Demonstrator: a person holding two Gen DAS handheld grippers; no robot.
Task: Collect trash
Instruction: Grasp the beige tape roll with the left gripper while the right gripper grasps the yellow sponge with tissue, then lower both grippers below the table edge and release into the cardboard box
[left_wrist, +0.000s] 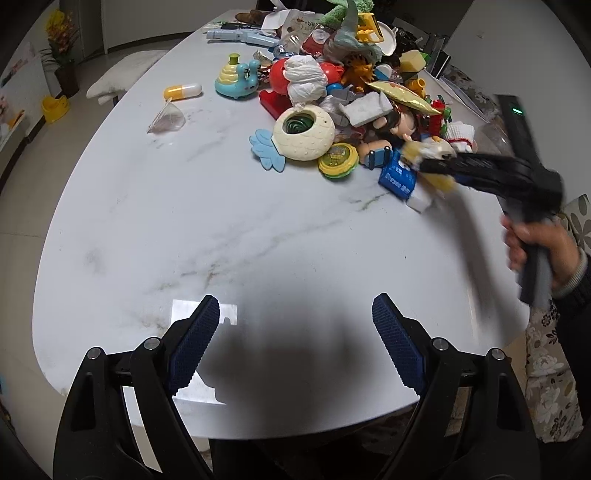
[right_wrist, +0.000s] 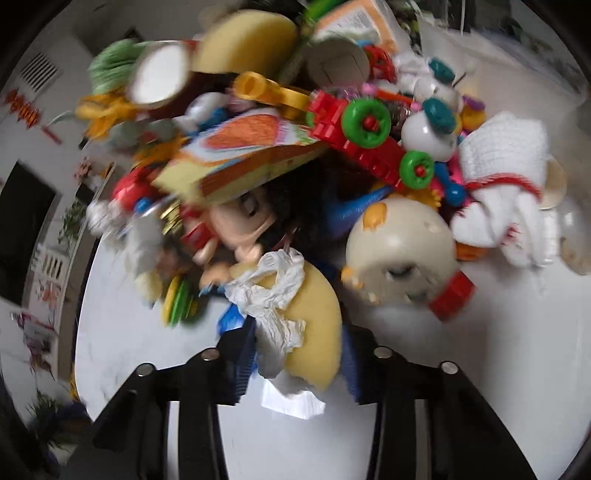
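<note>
My right gripper (right_wrist: 295, 354) is shut on a yellow sponge (right_wrist: 314, 325) with a crumpled white tissue (right_wrist: 277, 295) on it, at the near edge of the toy pile. It shows blurred in the left wrist view (left_wrist: 428, 162), with the sponge (left_wrist: 439, 181) at its tips. My left gripper (left_wrist: 295, 332) is open and empty, low over the bare white marble table (left_wrist: 184, 221). More trash lies in the pile: a crumpled white tissue (left_wrist: 304, 79), a clear plastic wrapper (left_wrist: 168, 120) and a gold foil packet (left_wrist: 402, 96).
Toys fill the table's far right: a cream pineapple toy (left_wrist: 303, 134), a blue snail (left_wrist: 238, 79), a yellow-white capsule (left_wrist: 183, 91), a doll (right_wrist: 243, 221), a red wheeled brick car (right_wrist: 369, 136) and a white knitted cloth (right_wrist: 506, 184).
</note>
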